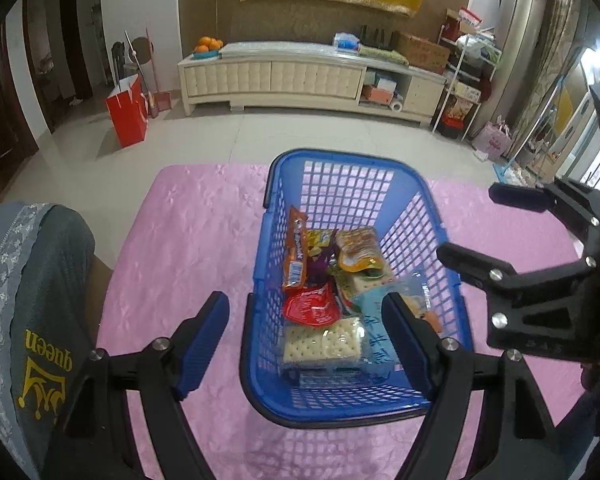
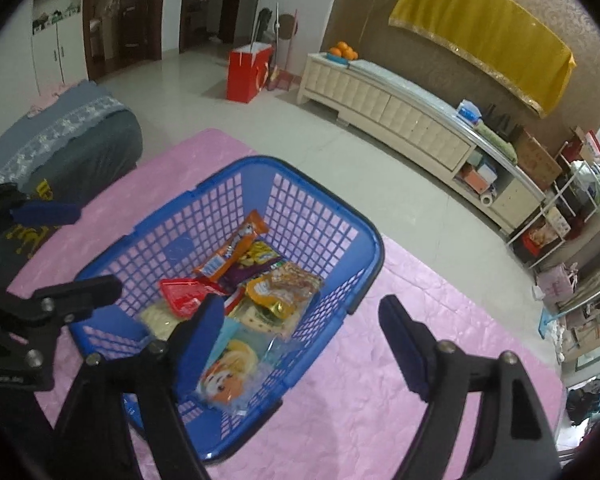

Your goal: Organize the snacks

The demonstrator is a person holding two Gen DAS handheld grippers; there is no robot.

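Note:
A blue plastic basket stands on a pink cloth. Inside lie several snack packets: a long orange one, a red one, a cracker pack, a yellow pouch and a light blue cartoon packet. My left gripper is open astride the basket's near left wall. My right gripper is open over the basket's right wall, holding nothing; the cartoon packet lies loose under its left finger.
A folded grey garment with yellow print lies at the cloth's left edge. Beyond the cloth are bare floor tiles, a red paper bag, and a long cream cabinet with oranges on it.

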